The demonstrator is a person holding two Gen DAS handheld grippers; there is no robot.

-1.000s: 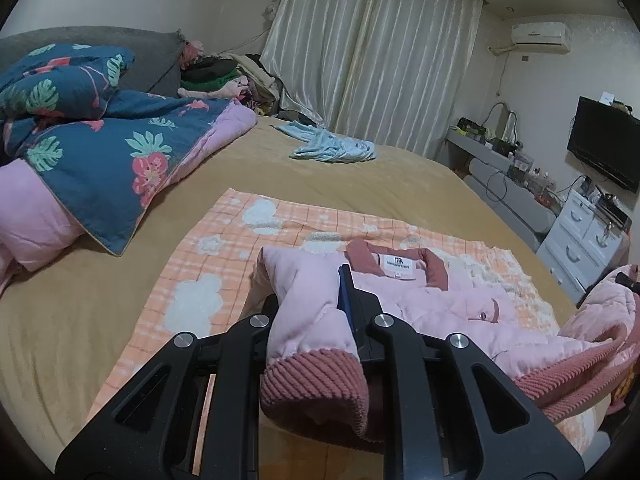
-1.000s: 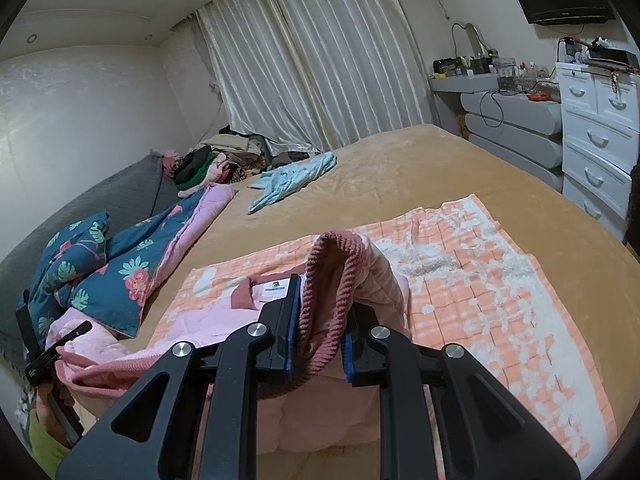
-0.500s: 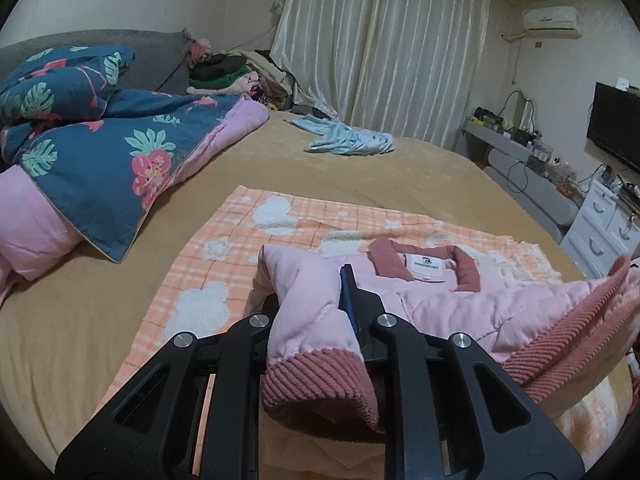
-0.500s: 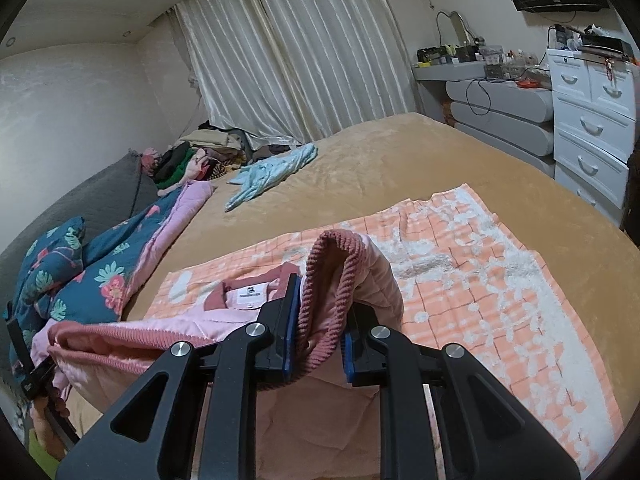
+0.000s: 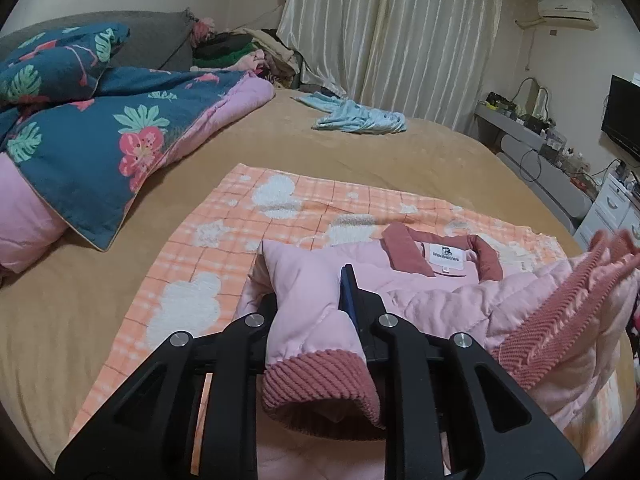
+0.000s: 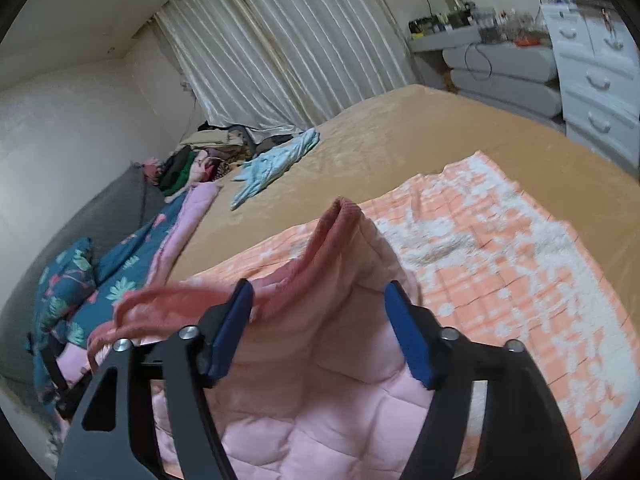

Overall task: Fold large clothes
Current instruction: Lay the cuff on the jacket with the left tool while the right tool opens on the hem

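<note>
A pink quilted jacket (image 5: pixel 440 300) with dark-pink ribbed hem and collar lies on an orange checked blanket (image 5: pixel 280 204) on the tan bed. Its lower part is folded up toward the collar label (image 5: pixel 448 258). My left gripper (image 5: pixel 310 292) is shut on a corner of the jacket, and the ribbed hem hangs over its jaws. In the right wrist view, my right gripper (image 6: pixel 320 286) is opening. The jacket (image 6: pixel 320 380) and its ribbed hem (image 6: pixel 344 208) stand between the blue pads (image 6: pixel 232 328) without being pressed.
A blue floral quilt (image 5: pixel 100 132) lies on the bed's left side. Farther back lie a light-blue garment (image 5: pixel 360 120) and a pile of clothes (image 5: pixel 240 48) by the curtain. White drawers (image 6: pixel 596 80) and a TV (image 5: pixel 624 116) stand on the right.
My right gripper's jaws have sprung apart and let go of the ribbed hem. Both grippers have moved forward and down over the jacket. The left keeps its grip.
</note>
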